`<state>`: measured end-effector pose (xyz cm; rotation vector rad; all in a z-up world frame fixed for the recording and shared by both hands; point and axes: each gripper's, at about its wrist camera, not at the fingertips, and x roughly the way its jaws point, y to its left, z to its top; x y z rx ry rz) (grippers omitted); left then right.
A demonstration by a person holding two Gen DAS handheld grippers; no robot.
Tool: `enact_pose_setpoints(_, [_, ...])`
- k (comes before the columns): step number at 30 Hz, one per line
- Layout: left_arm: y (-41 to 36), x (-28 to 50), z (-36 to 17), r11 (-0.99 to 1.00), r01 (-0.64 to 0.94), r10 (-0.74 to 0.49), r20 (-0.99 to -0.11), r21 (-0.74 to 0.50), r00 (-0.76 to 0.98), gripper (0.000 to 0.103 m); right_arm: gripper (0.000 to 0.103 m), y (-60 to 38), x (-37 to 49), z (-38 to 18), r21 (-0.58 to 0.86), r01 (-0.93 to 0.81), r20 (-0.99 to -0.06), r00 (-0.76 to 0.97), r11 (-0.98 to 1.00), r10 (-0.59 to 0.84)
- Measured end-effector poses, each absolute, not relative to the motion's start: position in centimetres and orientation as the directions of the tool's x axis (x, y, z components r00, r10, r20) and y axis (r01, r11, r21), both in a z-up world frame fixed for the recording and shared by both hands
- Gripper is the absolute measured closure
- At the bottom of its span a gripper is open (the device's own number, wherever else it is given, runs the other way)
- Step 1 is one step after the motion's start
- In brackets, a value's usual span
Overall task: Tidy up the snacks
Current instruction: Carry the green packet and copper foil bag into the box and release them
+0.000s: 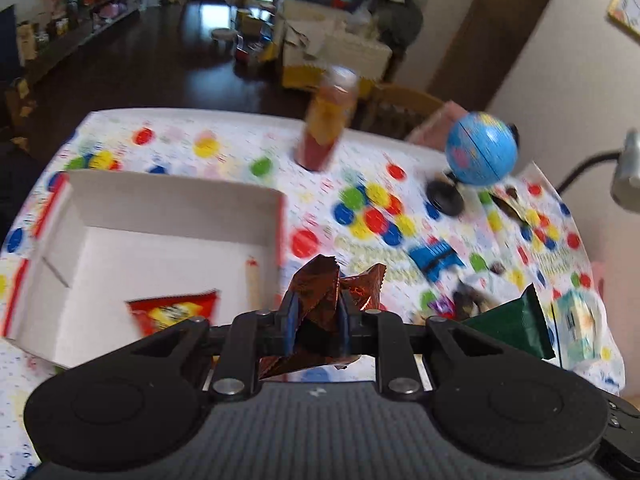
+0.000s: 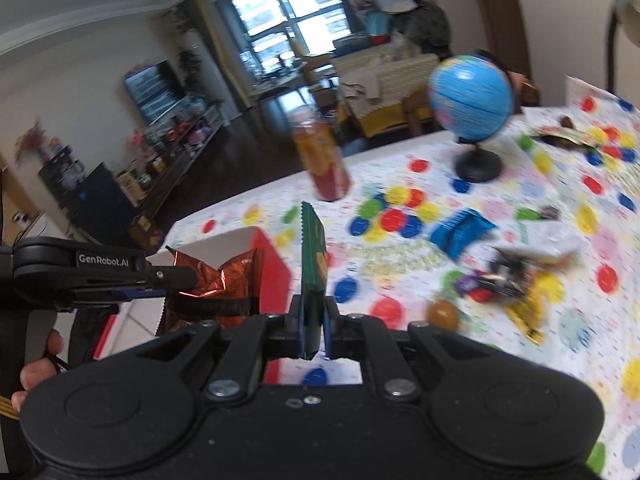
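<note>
Polka-dot tablecloth (image 1: pixel 240 152) below left jaws clenched on copper wrapper (image 1: pixel 320 296), right on green packet (image 2: pixel 313 256).

Matte black left gripper (image 1: pixel 316 312) and right gripper (image 2: pixel 314 320): blue-padded fingers (image 1: pixel 289 320), silver screws, round side discs, white "GenRobot.AI" lettering, bare-skinned hand (image 2: pixel 36 364).

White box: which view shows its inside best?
The left wrist view: it looks down into the white box, showing its floor and a red snack packet inside. The right wrist view shows only a corner, behind the left gripper's copper packet.
</note>
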<state>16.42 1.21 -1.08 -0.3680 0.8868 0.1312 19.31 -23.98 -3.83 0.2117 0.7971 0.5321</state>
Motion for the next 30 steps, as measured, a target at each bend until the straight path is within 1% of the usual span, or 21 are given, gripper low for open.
enact_pose_setpoints(7, [7.4,14.2,-0.7,0.895,-0.367,0.045,-0.766,-0.254,0.641,0.083,0.096,-18.0,19.8,-3.8,0.364,-0.456,-0.626,0.525,0.812,0.576])
enact_pose_setpoints(14, [13.2,12.4,-1.6,0.858,-0.465,0.14,-0.771,-0.218,0.621,0.083,0.096,-11.7,19.8,-4.7,0.352,-0.518,-0.646,0.468,0.78,0.603])
enact_pose_setpoints(21, [17.9,11.9,-4.1,0.828,-0.535,0.202,-0.799,-0.169,0.566,0.083,0.096,-7.2,20.2,-6.9,0.305,-0.517,-0.698,0.45,0.8,0.557])
enact_pose_setpoints(30, [19.6,13.0,-7.7,0.835,-0.536,0.196,-0.844,-0.124,0.499,0.083,0.096,-4.7,20.7,-9.6,0.225,-0.49,-0.76,0.453,0.842,0.467])
